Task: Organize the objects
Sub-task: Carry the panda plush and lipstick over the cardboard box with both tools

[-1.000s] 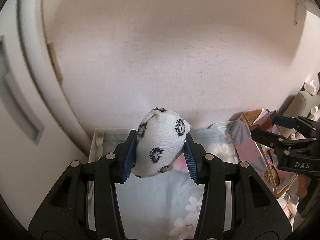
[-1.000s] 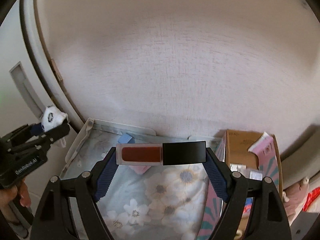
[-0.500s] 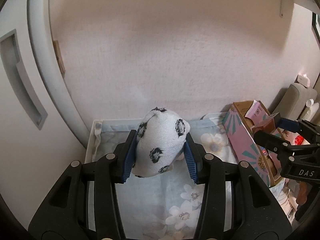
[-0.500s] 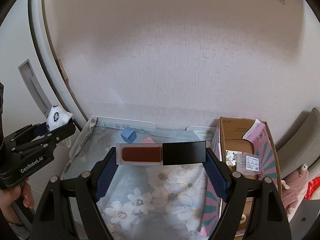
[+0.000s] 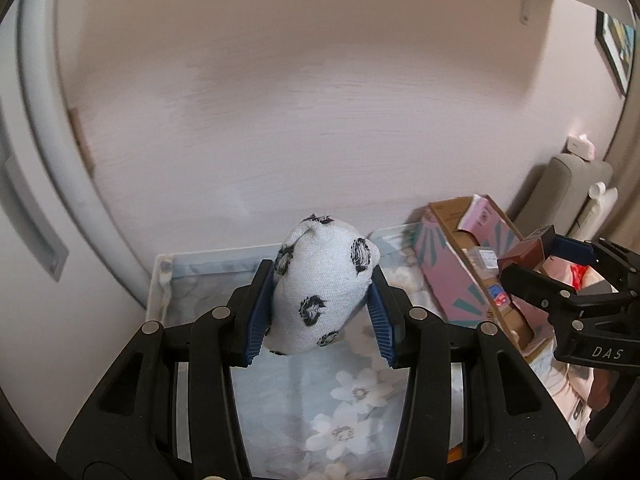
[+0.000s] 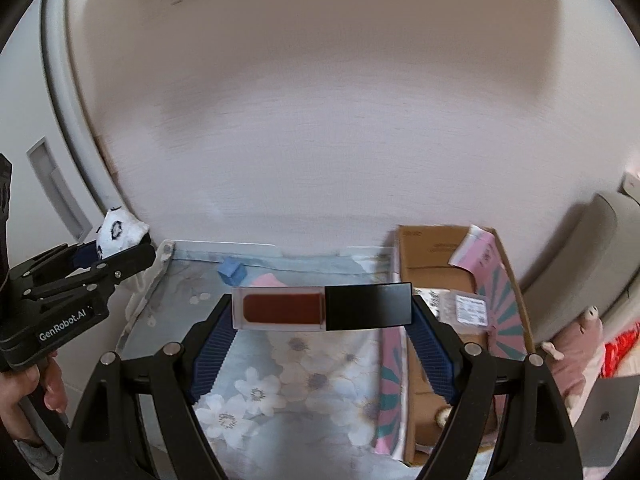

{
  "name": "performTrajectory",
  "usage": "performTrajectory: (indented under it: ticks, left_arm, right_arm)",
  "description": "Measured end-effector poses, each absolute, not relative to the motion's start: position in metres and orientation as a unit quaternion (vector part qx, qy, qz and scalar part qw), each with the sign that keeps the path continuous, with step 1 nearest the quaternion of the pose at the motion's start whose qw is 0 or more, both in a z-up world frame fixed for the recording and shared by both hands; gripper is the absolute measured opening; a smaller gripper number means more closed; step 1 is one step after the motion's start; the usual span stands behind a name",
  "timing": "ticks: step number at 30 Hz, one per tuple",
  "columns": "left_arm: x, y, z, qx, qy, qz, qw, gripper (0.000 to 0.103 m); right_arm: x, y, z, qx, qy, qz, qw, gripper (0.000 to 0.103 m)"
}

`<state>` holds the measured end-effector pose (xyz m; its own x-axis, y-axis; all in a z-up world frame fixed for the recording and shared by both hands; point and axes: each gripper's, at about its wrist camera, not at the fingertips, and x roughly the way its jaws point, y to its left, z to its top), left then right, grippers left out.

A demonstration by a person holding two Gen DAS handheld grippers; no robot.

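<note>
1. Left wrist view: the blue-padded fingers (image 5: pixel 259 312) of the left gripper (image 5: pixel 320 312) pinched a rolled white sock (image 5: pixel 320 284) with black spots, its rounded end sticking up past the fingertips. It hung above a fabric bin (image 5: pixel 162 276) lined with pale blue flowered cloth, set against a white wall. Just right of the bin stood an open pink cardboard box (image 5: pixel 452 276). At the right edge the right gripper (image 5: pixel 548 256) was seen side-on, clamped on a dark red lip gloss tube (image 5: pixel 524 254).

2. Right wrist view: the fingers (image 6: pixel 212 344) of the right gripper (image 6: pixel 322 344) pressed on the two ends of the lip gloss tube (image 6: pixel 320 307), held crosswise with its clear red part to the left and its black cap to the right, above the flowered bin (image 6: pixel 140 300). A small blue block (image 6: pixel 232 271) and a pink item (image 6: pixel 266 281) lay in the bin near its far wall. The cardboard box (image 6: pixel 432 252) sat just right of the bin, packets inside. At the left edge the left gripper (image 6: pixel 116 248) held the sock (image 6: pixel 118 232), gripped by a hand (image 6: pixel 24 384).
</note>
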<state>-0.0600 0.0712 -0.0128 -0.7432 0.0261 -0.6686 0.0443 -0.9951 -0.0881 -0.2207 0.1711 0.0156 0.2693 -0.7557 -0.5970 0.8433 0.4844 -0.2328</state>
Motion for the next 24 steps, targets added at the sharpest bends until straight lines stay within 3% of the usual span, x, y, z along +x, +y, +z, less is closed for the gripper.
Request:
performTrajectory:
  ticks: [14,24]
  left_arm:
    - [-0.12,0.175,-0.012,0.374,0.011,-0.92,-0.118,0.041]
    - [-0.198,0.271,-0.038,0.416,-0.023,-0.886,-0.205,0.041]
  right_arm:
    - [-0.308,0.149,0.03,0.091,0.336,-0.572,0.743,0.08]
    - [-0.349,0.091,0.018,0.121,0.38,-0.581,0.709,0.08]
